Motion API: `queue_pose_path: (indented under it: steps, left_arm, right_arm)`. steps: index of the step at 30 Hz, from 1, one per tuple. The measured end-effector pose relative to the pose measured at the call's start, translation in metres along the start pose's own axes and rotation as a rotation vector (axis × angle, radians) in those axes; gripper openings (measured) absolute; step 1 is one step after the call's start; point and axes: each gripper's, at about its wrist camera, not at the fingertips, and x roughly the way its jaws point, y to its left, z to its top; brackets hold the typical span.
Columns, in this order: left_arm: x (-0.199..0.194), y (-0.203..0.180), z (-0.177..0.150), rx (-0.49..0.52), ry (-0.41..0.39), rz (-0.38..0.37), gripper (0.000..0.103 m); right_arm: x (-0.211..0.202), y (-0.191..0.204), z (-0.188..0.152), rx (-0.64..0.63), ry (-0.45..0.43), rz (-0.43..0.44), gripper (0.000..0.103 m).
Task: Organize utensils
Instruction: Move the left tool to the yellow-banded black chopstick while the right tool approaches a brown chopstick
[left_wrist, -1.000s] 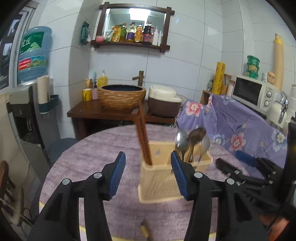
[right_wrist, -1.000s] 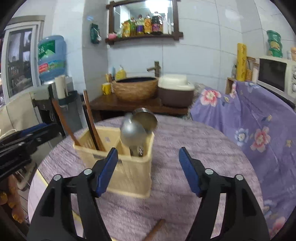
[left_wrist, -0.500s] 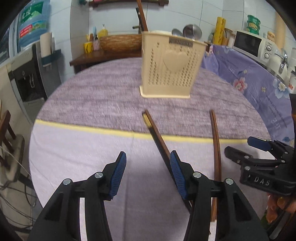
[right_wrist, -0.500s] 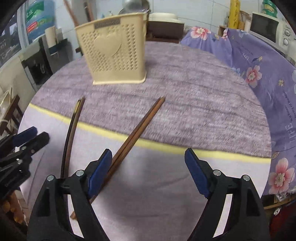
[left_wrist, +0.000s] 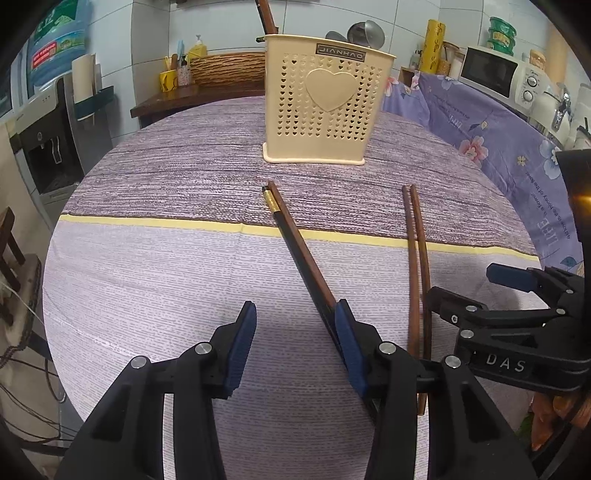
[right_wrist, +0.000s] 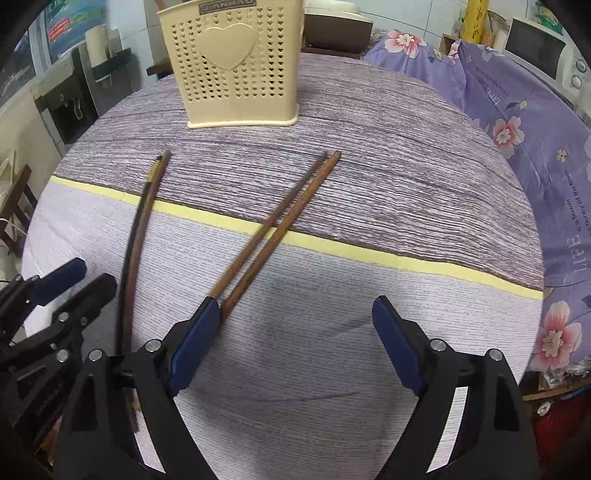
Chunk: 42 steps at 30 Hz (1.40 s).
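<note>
On tabletop (left_wrist: 147, 280), near edge — my left tool (left_wrist: 293, 345) & right tool (right_wrist: 291, 341) both released, 2 chopstick pairs (right_wrist: 275, 225) betw. them; holder (left_wrist: 325, 99) far.

two chopstick pairs (left_wrist: 295, 240) (left_wrist: 415, 251) side by side on table (left_wrist: 166, 277), holder (left_wrist: 321, 99) behind

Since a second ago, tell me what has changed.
Both grippers, left and right, pulled back from over the utensil holder and dropped low above the two chopstick pairs on the table. Jaws stayed open, nothing gripped; holder and chopsticks unmoved.
</note>
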Motion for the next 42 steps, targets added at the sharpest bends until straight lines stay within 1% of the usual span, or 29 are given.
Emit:
queue_pose_path:
  steps: [3,5,7,10,13,17,18,20,23,26,29,34,37,40,42]
  left_arm:
    - [-0.002,-0.003,0.001,0.005,-0.006,0.000,0.045]
    - [-0.002,-0.005,0.001,0.012,-0.007,-0.002,0.045]
    - [-0.002,-0.006,0.000,0.016,-0.006,0.004,0.044]
    - [-0.001,-0.007,-0.001,0.018,0.001,0.005,0.044]
    - [-0.001,-0.009,-0.002,0.026,0.009,0.008,0.043]
    - [0.001,-0.011,-0.005,0.032,0.026,0.007,0.043]
    - [0.001,-0.011,-0.005,0.031,0.029,0.004,0.043]
    - [-0.001,-0.013,-0.007,0.034,0.031,0.007,0.043]
    - [0.001,-0.014,-0.008,0.034,0.039,0.003,0.042]
    - [0.001,-0.014,-0.009,0.046,0.044,0.024,0.041]
    - [0.001,-0.013,-0.009,0.033,0.059,0.010,0.041]
    - [0.006,-0.018,-0.006,0.052,0.051,0.039,0.039]
    - [0.005,-0.012,-0.005,0.057,0.057,0.039,0.034]
    - [0.004,0.004,-0.003,0.038,0.065,0.051,0.034]
    - [0.005,0.015,0.001,0.012,0.071,0.051,0.034]
  right_arm:
    - [0.001,-0.016,0.002,0.038,0.017,-0.032,0.085]
    - [-0.003,-0.020,0.001,0.071,-0.003,0.019,0.085]
    - [-0.009,-0.014,0.001,0.066,-0.027,0.024,0.085]
    - [-0.004,-0.001,-0.001,0.027,-0.002,0.031,0.085]
    - [0.004,0.002,-0.003,0.025,0.020,0.015,0.085]
    - [-0.001,-0.008,-0.006,0.022,0.017,0.011,0.086]
    - [-0.002,-0.011,-0.007,0.020,0.015,0.002,0.086]
    - [-0.005,-0.019,-0.008,0.017,0.012,-0.047,0.086]
    - [-0.003,-0.030,-0.010,0.053,0.017,-0.011,0.086]
    - [-0.006,-0.030,-0.011,0.058,0.004,-0.017,0.086]
    - [-0.005,-0.028,-0.011,0.062,0.000,-0.008,0.086]
    - [-0.003,-0.024,-0.010,0.059,0.001,-0.003,0.086]
    - [-0.002,-0.026,-0.011,0.050,0.008,-0.015,0.086]
    - [-0.002,-0.038,-0.010,0.082,0.008,-0.008,0.086]
    - [-0.004,-0.046,-0.007,0.109,-0.008,0.011,0.086]
